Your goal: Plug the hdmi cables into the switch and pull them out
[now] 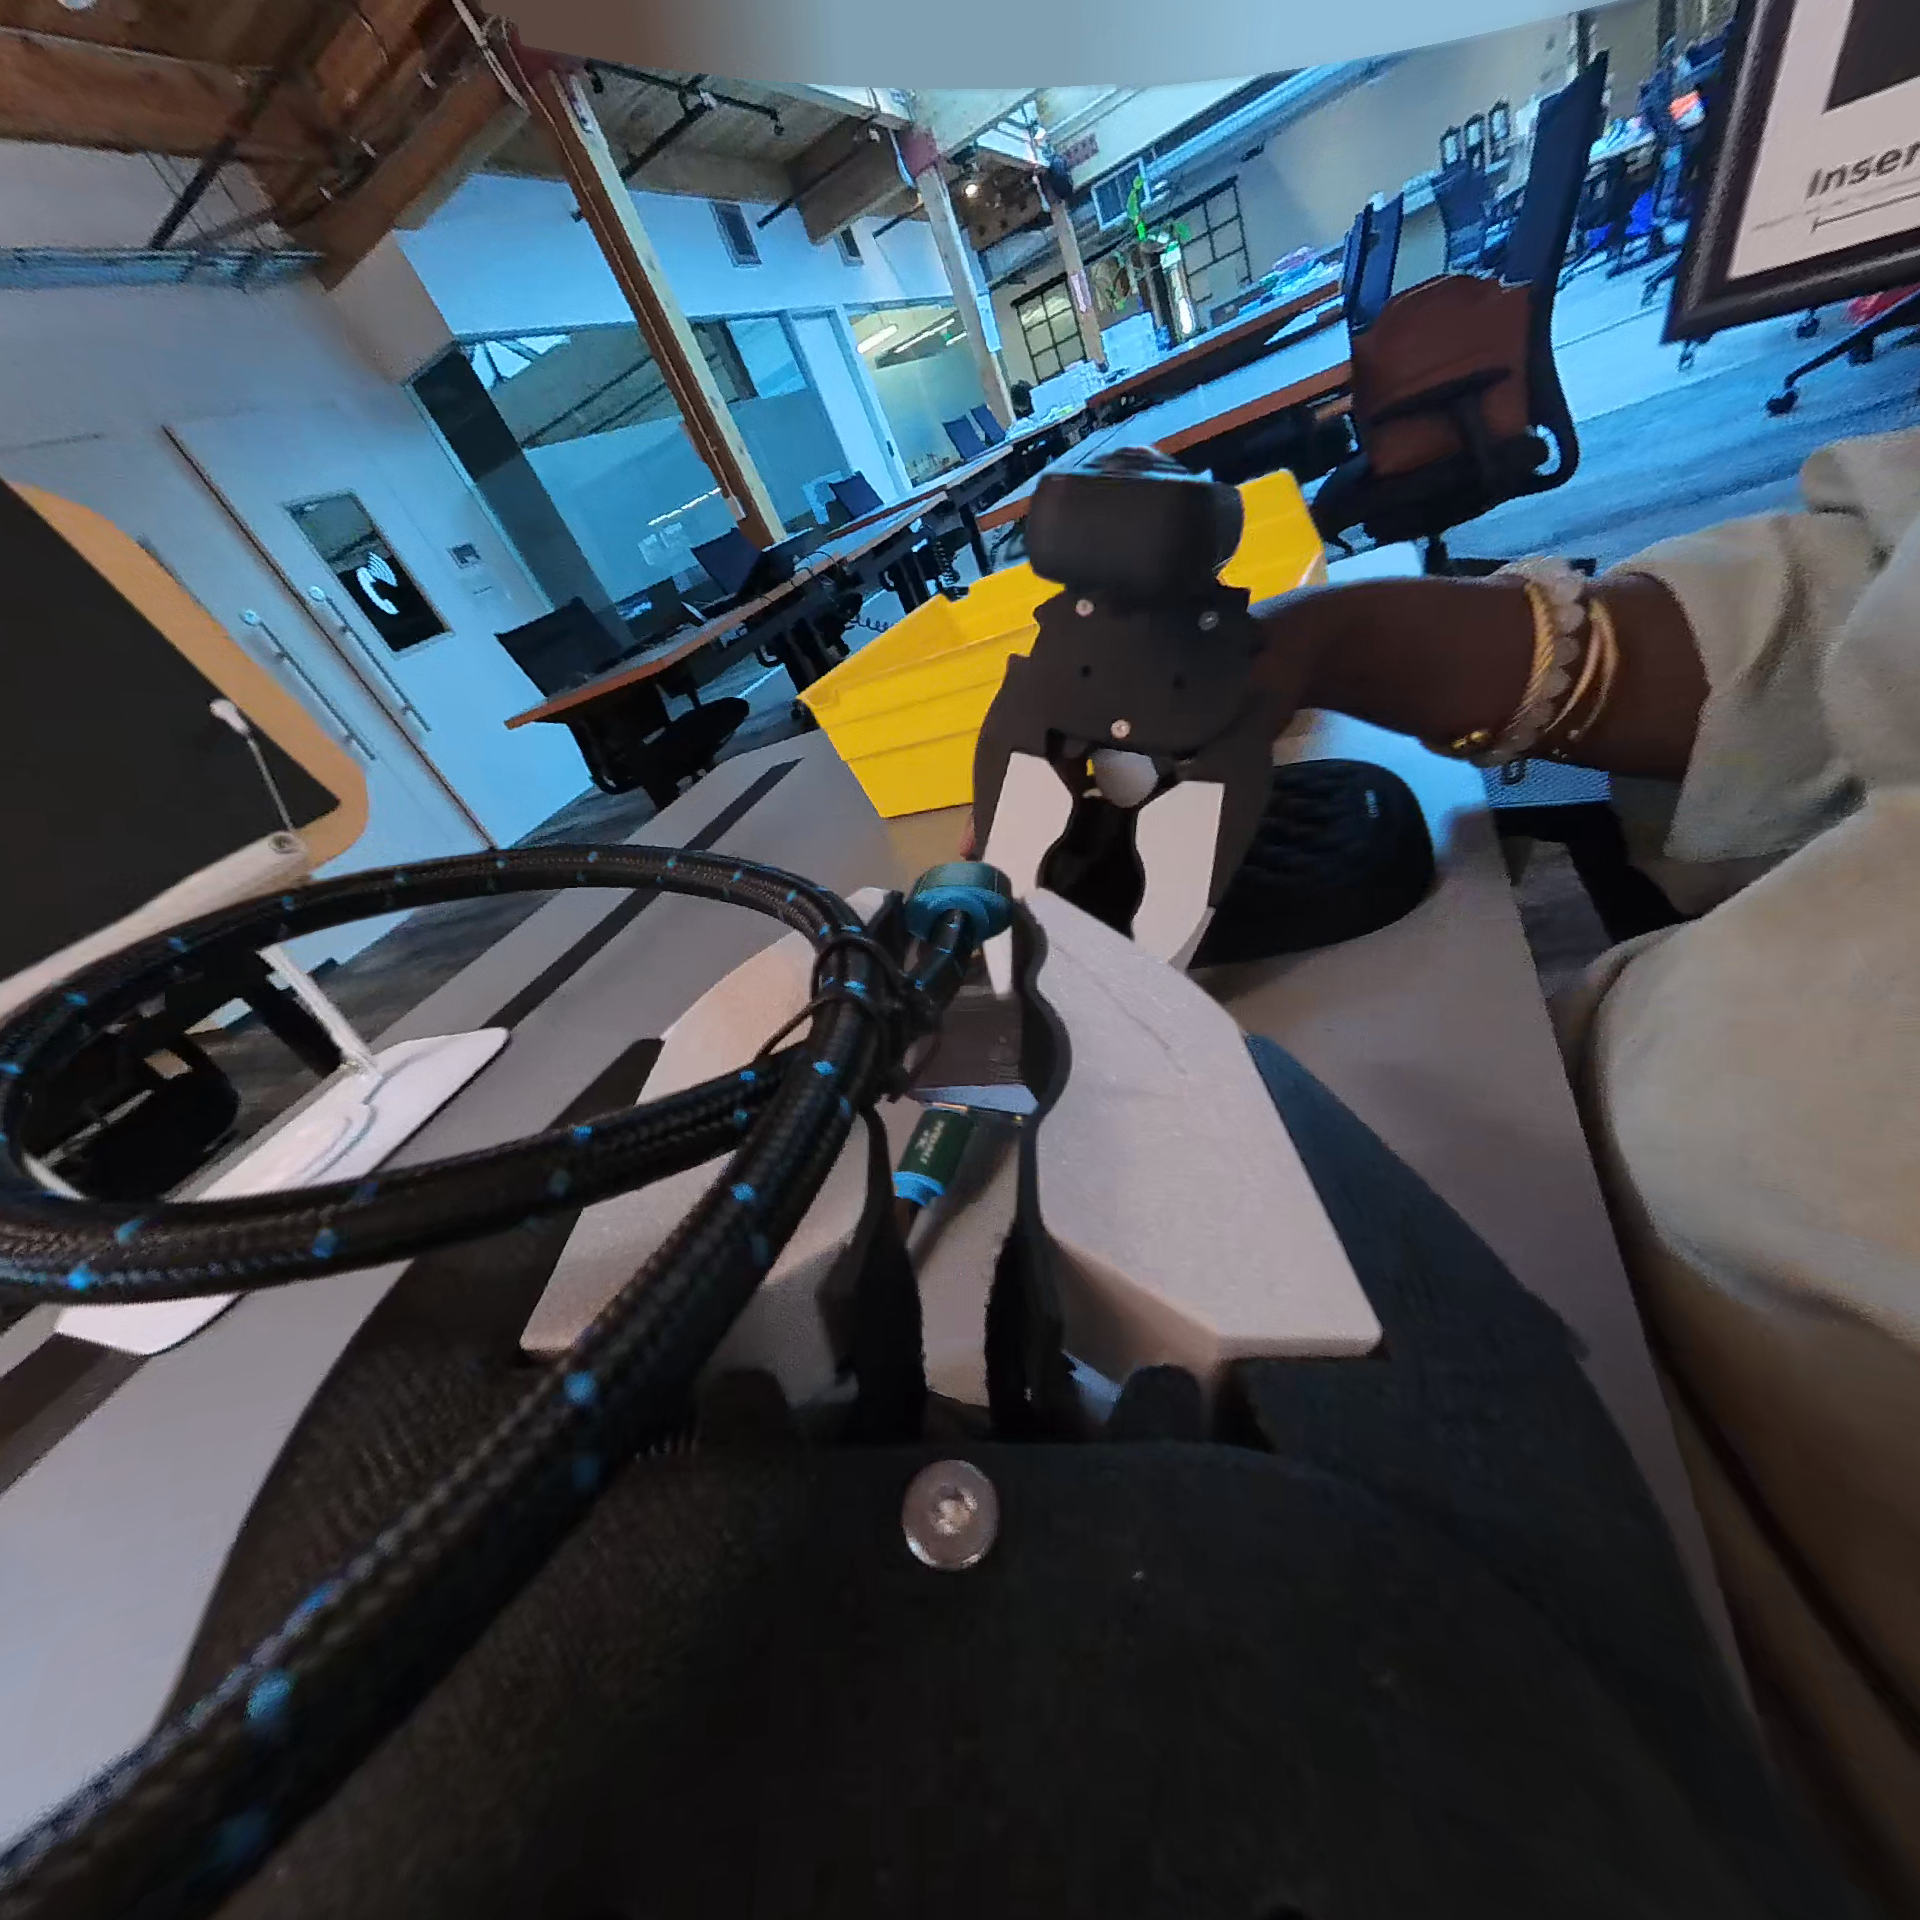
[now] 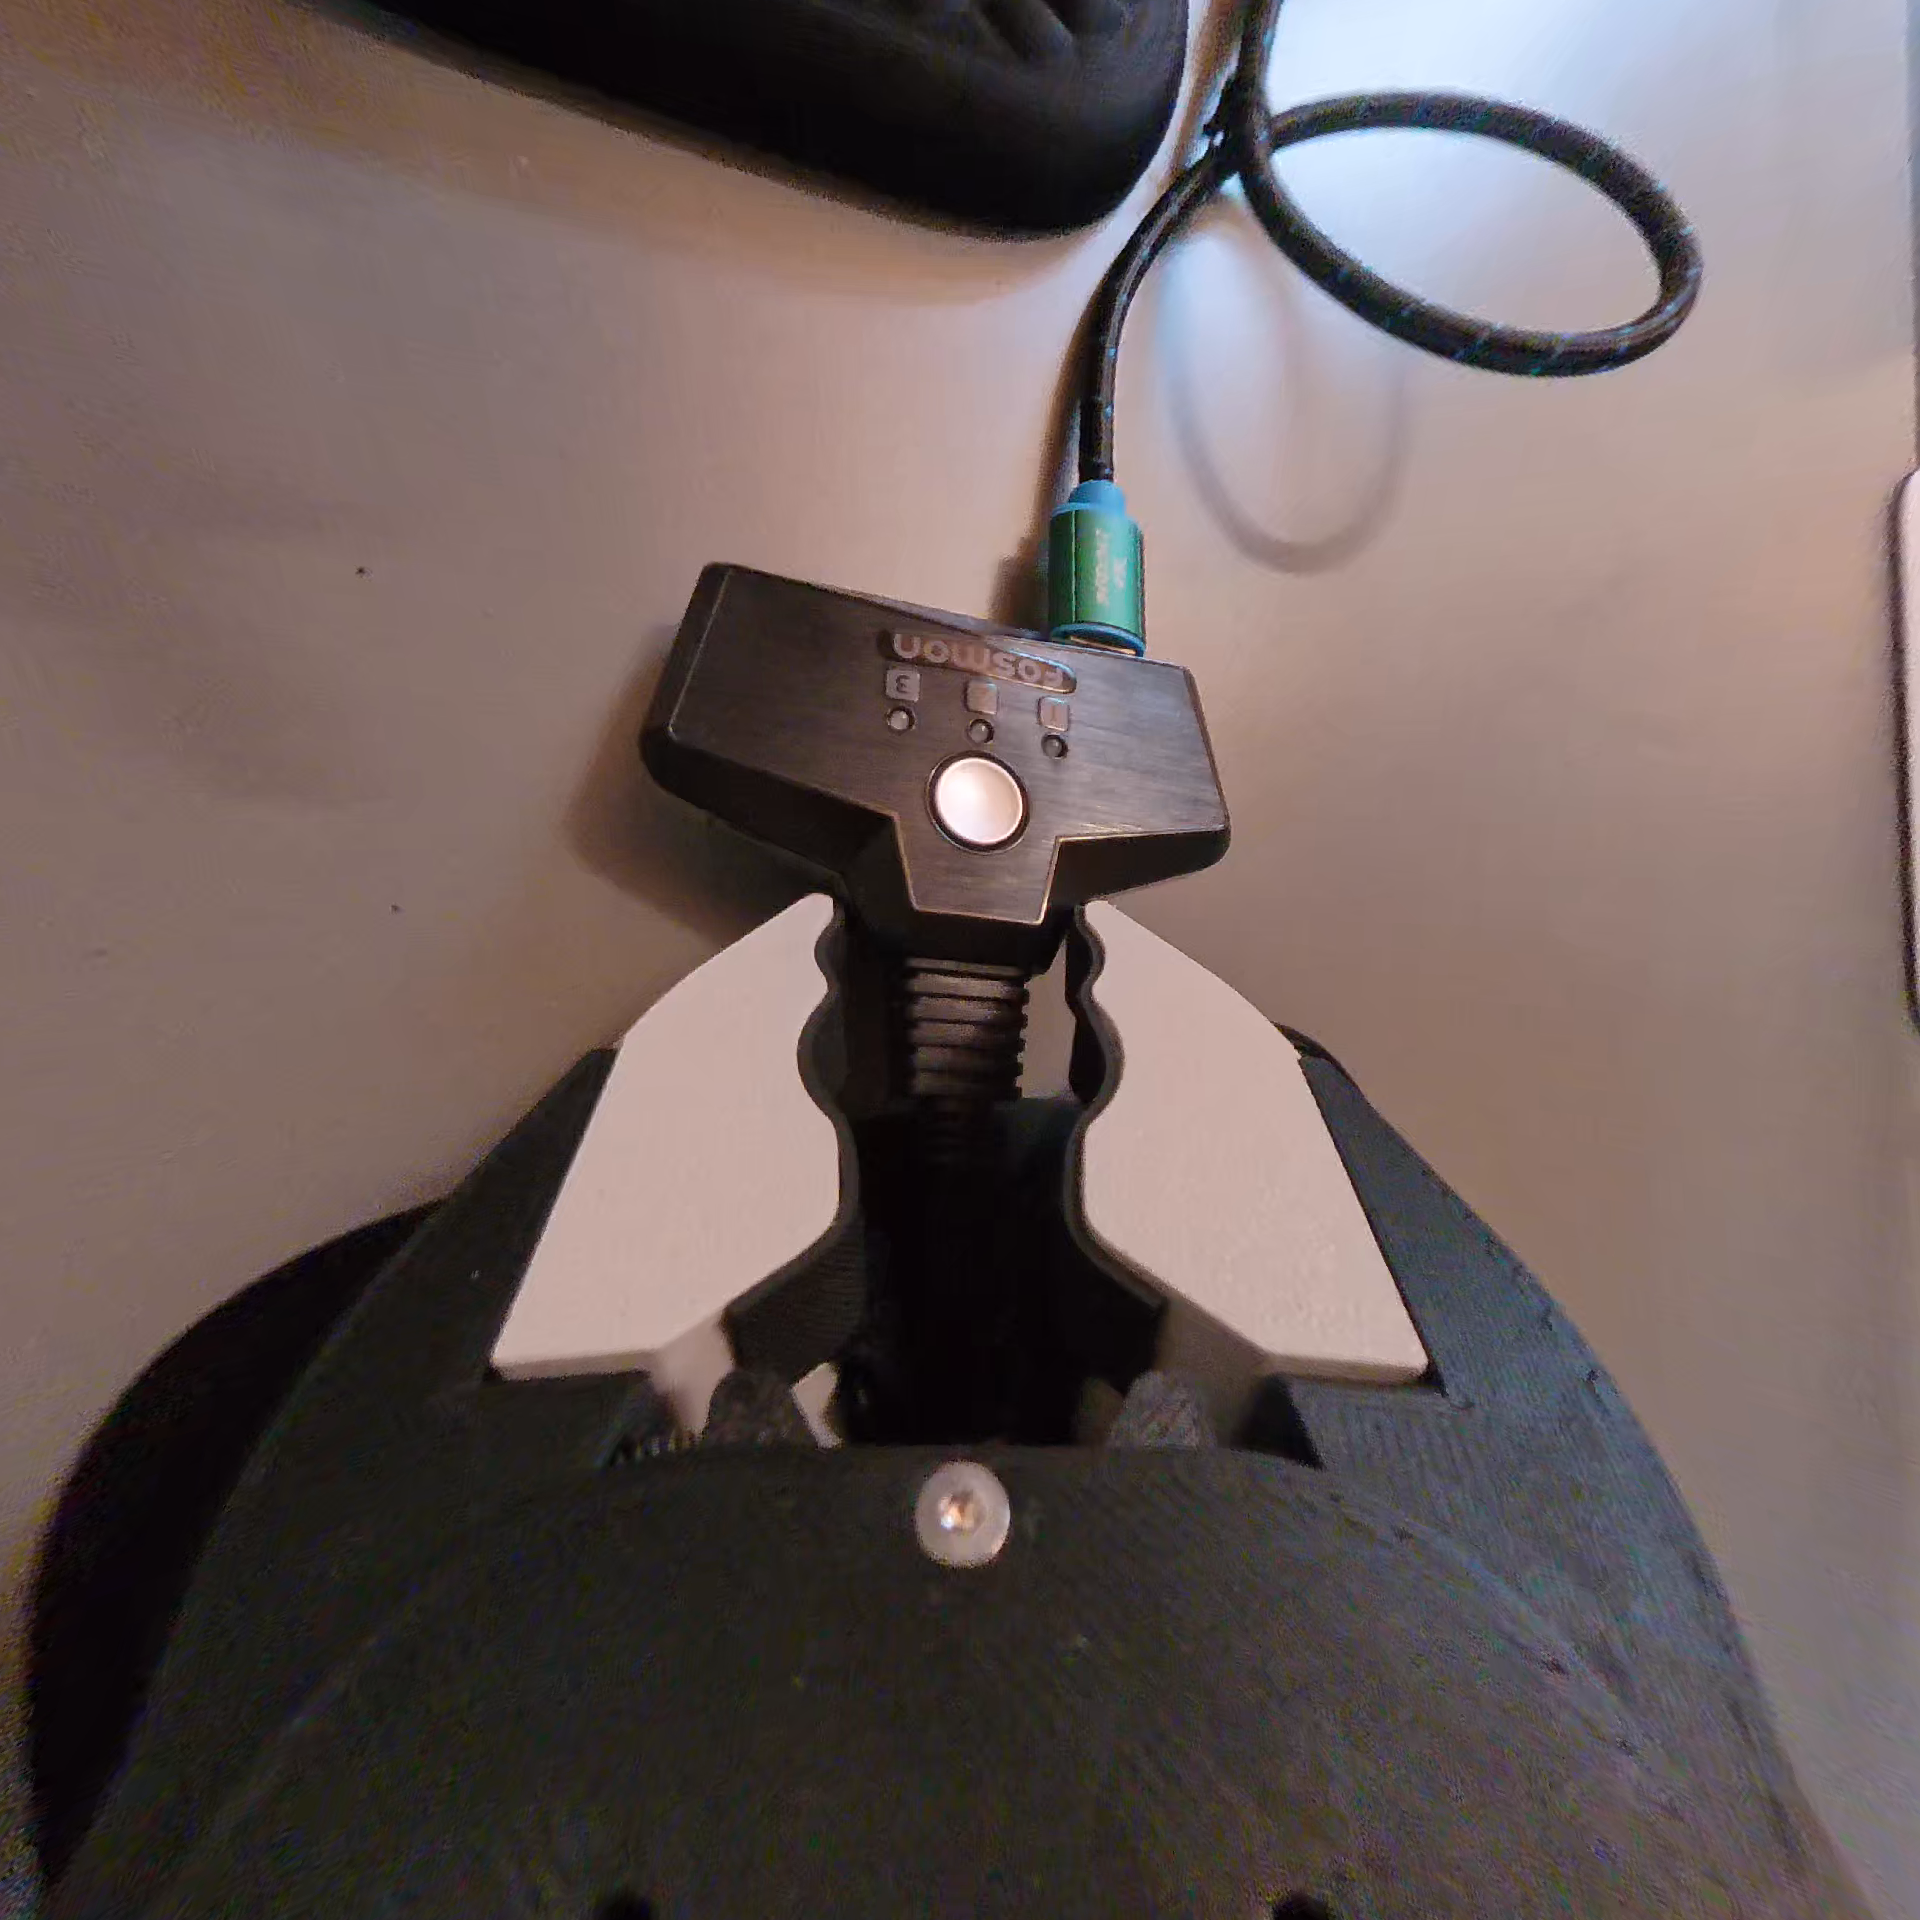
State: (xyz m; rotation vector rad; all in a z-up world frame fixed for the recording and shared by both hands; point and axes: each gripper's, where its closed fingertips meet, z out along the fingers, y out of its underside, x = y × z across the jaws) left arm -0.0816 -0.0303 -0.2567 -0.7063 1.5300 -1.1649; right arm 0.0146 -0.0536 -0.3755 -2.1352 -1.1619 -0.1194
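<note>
A dark metal HDMI switch (image 2: 935,748) lies on the pale table (image 2: 312,520). My right gripper (image 2: 956,935) is shut on its ribbed cable tail (image 2: 961,1023). A green HDMI connector (image 2: 1096,582) sits in the switch's far right port, and its braided cable (image 2: 1558,332) loops away. In the left wrist view my left gripper (image 1: 951,914) holds a teal-collared connector (image 1: 956,896) of a tied black braided cable (image 1: 312,1216) at its fingertips. A green connector (image 1: 935,1143) and a dark block (image 1: 977,1029) show through the finger gap. The right gripper (image 1: 1091,894) stands just beyond, held by a hand.
A yellow bin (image 1: 935,686) stands behind the right gripper. A black rounded object (image 1: 1330,852) lies at its right and also shows in the right wrist view (image 2: 831,104). A white stand base (image 1: 312,1132) sits on the table at left. Office desks and chairs lie beyond. The gap from one gripper's tips to the other's is roughly 15 cm.
</note>
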